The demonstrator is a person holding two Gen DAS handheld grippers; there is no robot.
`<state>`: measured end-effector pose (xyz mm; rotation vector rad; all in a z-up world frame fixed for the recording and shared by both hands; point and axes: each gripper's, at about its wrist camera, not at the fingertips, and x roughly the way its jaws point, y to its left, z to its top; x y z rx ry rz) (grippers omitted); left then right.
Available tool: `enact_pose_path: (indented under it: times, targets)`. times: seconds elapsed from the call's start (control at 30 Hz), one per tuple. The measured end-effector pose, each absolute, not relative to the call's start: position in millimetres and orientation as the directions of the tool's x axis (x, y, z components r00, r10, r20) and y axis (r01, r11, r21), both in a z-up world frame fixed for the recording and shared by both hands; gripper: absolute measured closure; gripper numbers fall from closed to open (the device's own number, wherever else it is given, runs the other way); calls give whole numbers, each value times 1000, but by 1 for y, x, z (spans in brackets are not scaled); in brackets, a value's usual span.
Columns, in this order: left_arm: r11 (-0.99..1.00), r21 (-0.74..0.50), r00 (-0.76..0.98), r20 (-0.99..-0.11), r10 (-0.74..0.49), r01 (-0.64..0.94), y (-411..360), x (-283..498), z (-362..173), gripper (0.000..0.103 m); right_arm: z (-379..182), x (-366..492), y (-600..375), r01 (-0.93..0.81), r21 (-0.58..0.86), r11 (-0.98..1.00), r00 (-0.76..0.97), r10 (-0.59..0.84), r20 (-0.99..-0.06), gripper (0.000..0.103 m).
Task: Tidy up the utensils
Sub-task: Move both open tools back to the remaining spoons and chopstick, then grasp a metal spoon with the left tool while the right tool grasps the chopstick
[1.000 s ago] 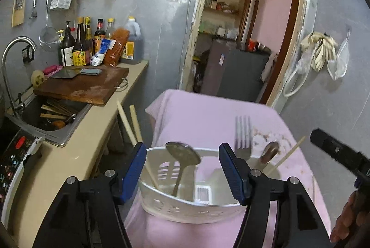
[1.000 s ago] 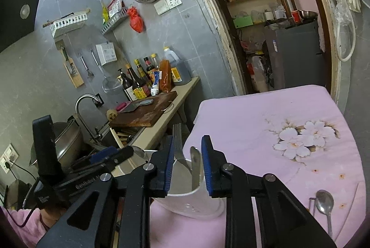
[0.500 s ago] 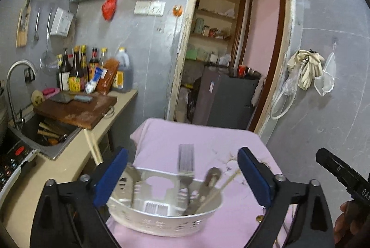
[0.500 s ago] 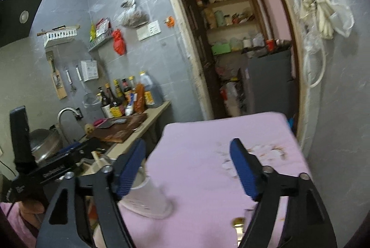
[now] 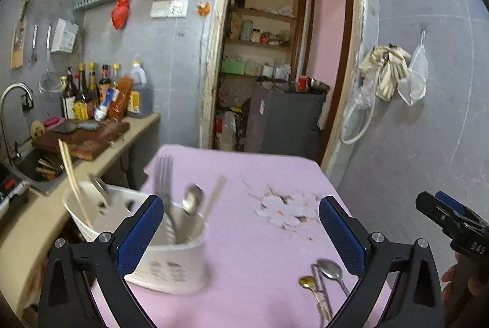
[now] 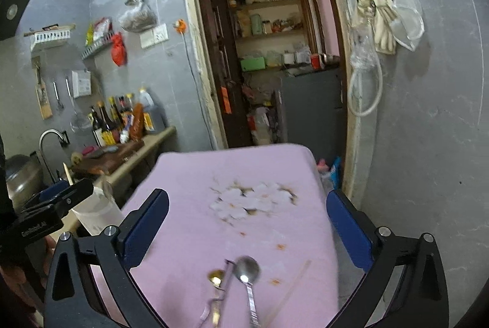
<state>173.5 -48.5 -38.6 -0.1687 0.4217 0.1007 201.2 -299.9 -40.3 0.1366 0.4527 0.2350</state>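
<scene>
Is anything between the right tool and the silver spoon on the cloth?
Nothing visible. The right tool is open, and only bare pink cloth lies between it and the silver spoon. A gold spoon and another utensil lie close on its left.

Left gripper (image 5: 241,224) stands wide open, nothing between its blue pads (image 5: 139,228). White utensil holder (image 5: 171,263) sits at the left edge of the pink tablecloth (image 5: 253,242), holding a fork (image 5: 163,175), a spoon (image 5: 192,201) and chopsticks (image 5: 71,178). A silver spoon (image 5: 330,268) and a gold spoon (image 5: 307,282) lie together near the cloth's front right corner. Right gripper (image 5: 449,215) shows at the right edge.
</scene>
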Motion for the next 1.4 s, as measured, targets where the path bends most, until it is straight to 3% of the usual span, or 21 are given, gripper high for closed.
enact_pose_path:
  times: [0.5, 0.6, 0.67, 0.87, 1.13, 1.3, 1.4]
  targets:
    - [966, -216, 791, -612, -23, -139, -84, 208, -118, 1, -149, 243, -335, -150, 258, 954, 746, 281, -604, 2]
    - [964, -237, 771, -634, -58, -122, -90, 214, -129, 3, -168, 251, -335, -153, 282, 947, 710, 304, -635, 14]
    - [964, -246, 761, -644, -82, -104, -94, 218, -135, 7, -180, 257, -333, -154, 282, 947, 685, 308, -660, 34]
    - [963, -265, 720, -677, -153, -45, -112, 232, -150, 25, -207, 266, -327, -151, 301, 942, 627, 327, -707, 54]
    - [959, -278, 651, -719, -243, 51, -134, 248, -163, 62, -215, 269, -330, -156, 312, 937, 631, 337, -699, 65]
    - [956, -284, 601, -752, -272, 79, -143, 256, -171, 73, -217, 270, -335, -150, 322, 935, 628, 342, -699, 73]
    - [959, -270, 577, -771, -271, 90, -148, 259, -174, 73, -217, 270, -334, -152, 315, 937, 626, 339, -703, 74]
